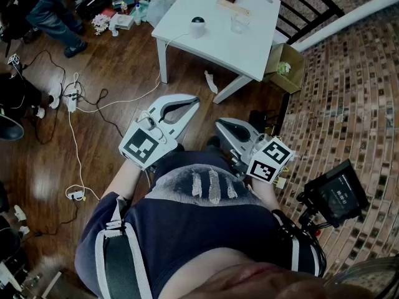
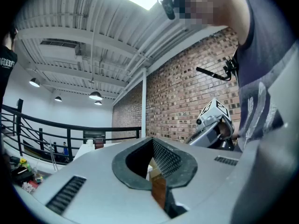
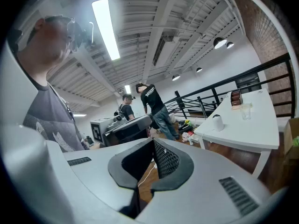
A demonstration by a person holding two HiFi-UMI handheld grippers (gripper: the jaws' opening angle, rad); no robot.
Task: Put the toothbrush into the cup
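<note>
Left tool (image 1: 196, 100) and right tool (image 1: 218, 124) are pressed together, empty, well apart from table (image 1: 206, 8) and cup (image 1: 240, 22).

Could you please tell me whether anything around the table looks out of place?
A small white scrap lies on the wooden floor by the table leg, as if dropped. Cables and a power strip sprawl loose across the floor at left. Nothing on the table looks tipped.

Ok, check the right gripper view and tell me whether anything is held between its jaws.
No, the right gripper has its jaws closed together, with nothing between them.
</note>
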